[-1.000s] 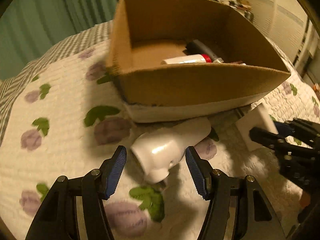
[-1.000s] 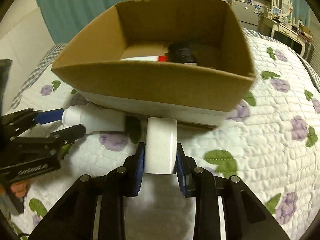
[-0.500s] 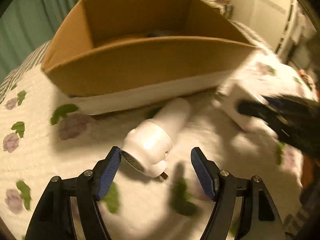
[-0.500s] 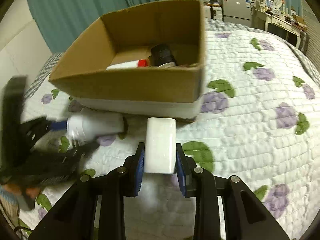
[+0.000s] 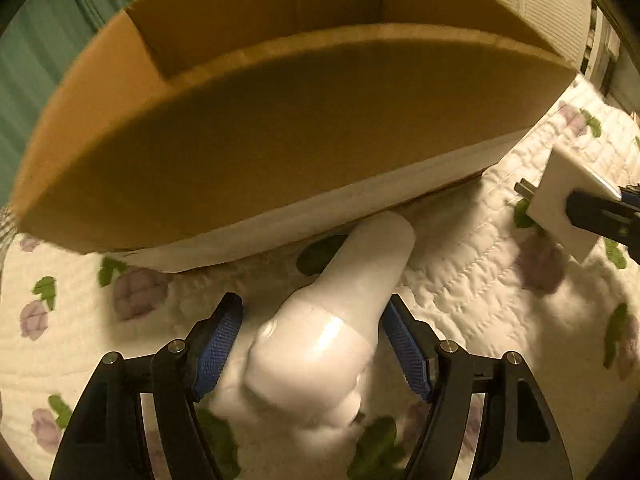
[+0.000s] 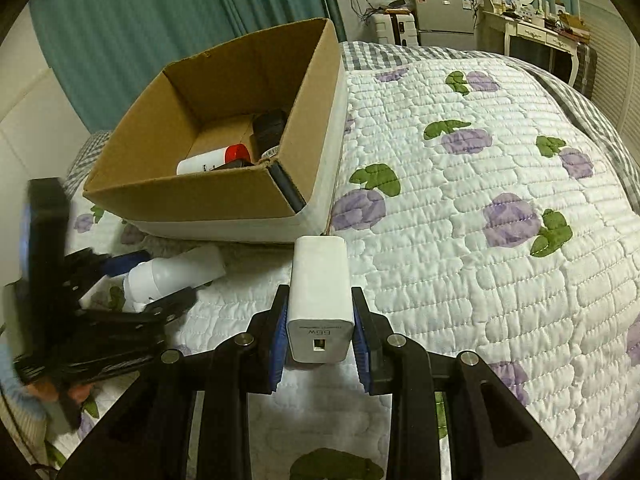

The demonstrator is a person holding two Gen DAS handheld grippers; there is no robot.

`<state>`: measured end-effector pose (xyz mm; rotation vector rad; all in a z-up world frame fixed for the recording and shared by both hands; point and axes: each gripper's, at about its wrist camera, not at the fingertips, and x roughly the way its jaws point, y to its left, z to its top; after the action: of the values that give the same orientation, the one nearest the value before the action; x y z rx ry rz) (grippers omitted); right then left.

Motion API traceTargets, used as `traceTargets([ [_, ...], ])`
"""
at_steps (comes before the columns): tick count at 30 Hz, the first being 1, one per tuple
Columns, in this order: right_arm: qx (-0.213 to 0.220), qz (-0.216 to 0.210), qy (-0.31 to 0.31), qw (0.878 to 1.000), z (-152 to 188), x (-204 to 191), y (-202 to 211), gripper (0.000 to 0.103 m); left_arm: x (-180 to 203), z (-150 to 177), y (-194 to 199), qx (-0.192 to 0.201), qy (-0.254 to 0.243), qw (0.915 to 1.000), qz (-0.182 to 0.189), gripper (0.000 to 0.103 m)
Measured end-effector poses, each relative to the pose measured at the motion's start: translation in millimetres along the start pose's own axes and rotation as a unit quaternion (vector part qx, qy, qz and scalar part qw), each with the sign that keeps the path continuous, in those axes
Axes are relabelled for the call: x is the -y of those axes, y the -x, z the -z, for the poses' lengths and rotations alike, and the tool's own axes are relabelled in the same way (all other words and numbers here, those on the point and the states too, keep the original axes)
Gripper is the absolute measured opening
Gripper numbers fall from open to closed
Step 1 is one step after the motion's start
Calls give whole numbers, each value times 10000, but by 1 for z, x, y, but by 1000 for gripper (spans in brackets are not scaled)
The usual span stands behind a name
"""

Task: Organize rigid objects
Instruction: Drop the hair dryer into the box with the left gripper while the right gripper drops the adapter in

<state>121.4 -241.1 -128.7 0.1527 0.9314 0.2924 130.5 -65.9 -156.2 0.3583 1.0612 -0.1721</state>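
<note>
A white bottle-shaped object (image 5: 340, 320) lies on the quilt in front of the cardboard box (image 5: 280, 128). My left gripper (image 5: 316, 340) is open with its blue pads on either side of the object; the right pad looks close to touching. My right gripper (image 6: 320, 328) is shut on a white 66W charger block (image 6: 320, 292) and holds it above the quilt near the box corner. The charger also shows in the left wrist view (image 5: 560, 204). In the right wrist view the box (image 6: 224, 200) holds a white bottle with a red cap (image 6: 212, 160) and dark items.
The floral quilt (image 6: 480, 220) covers the bed, open to the right of the box. Teal curtains (image 6: 140, 20) hang behind. A desk, mirror and appliances (image 6: 500, 12) stand at the far back right.
My left gripper has moved forward so the white object now lies between its pads. My right gripper has lifted the charger up and drawn back to the right of the box.
</note>
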Motion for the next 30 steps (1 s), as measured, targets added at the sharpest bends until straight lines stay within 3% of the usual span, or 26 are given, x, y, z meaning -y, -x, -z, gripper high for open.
traceTargets([
  [2,-23,-15,-8,10000,1,1,-2,28,2,2,2,51,6,10000,21,68],
  [4,-34,-30,1,10000,0,1,-4,28,3,6,7,115,-11,9999,110,56],
  [6,-23,-38,20,10000,2,0,-3,28,4,16,12,109,-16,9999,132,51],
  [12,51,-9,185,9998,4,-7,9,27,6,30,35,200,350,9991,100,50],
  [21,362,233,594,9973,2,-25,58,27,5,49,114,722,744,9945,176,50],
  [30,964,320,850,9912,-26,-53,120,27,-15,1,173,1266,943,9874,79,50],
])
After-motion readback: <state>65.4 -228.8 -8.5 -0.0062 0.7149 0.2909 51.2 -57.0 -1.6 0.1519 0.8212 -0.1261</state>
